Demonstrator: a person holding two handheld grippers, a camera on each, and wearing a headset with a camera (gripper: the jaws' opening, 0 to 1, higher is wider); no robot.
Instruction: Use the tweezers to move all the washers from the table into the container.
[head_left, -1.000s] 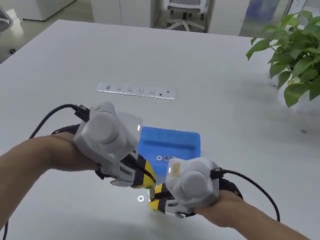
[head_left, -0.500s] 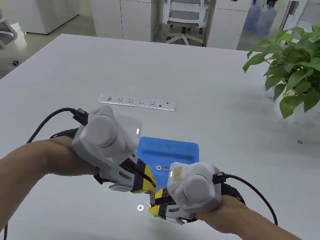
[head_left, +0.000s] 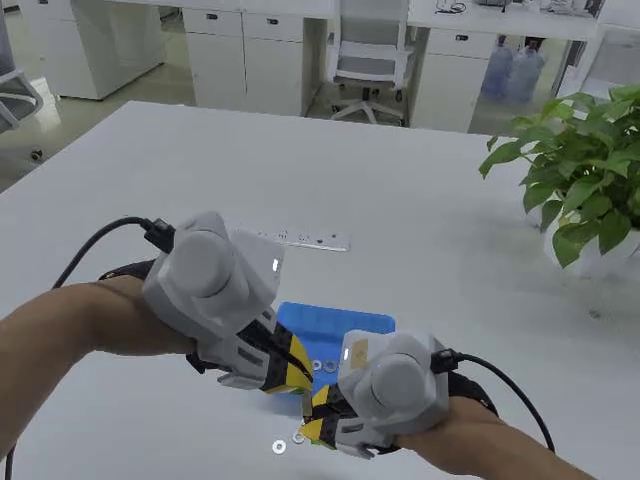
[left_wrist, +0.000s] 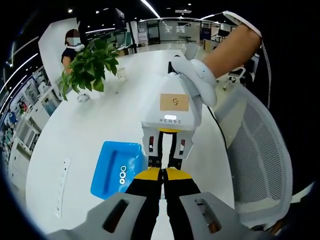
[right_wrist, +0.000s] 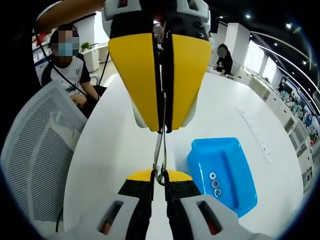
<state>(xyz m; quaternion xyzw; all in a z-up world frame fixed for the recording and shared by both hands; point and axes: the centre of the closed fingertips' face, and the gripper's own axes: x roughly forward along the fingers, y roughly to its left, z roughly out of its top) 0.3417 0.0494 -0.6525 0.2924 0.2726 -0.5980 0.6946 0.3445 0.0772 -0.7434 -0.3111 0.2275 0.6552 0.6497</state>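
Note:
My left gripper (head_left: 292, 372) and right gripper (head_left: 318, 418) meet tip to tip just in front of the blue container (head_left: 345, 328). Thin metal tweezers (right_wrist: 160, 150) run from the left gripper (right_wrist: 164, 129) down into the right gripper (right_wrist: 159, 176); both pairs of yellow jaws are closed on them. The left gripper (left_wrist: 163, 170) faces the right gripper (left_wrist: 165, 159). The container (left_wrist: 107, 172) holds three washers (left_wrist: 122, 175), also seen as washers (right_wrist: 215, 183) in the container (right_wrist: 230, 165). Two loose washers (head_left: 279, 446) lie on the table below the jaws.
A white power strip (head_left: 300, 238) lies beyond the container. A potted plant (head_left: 575, 195) stands at the table's right side. Office chairs and cabinets stand behind the table. A mesh chair (right_wrist: 40, 150) and seated people are near the table's edge.
The head camera has tilted up, so everything sits lower in the picture. The two grippers stay tip to tip by the container.

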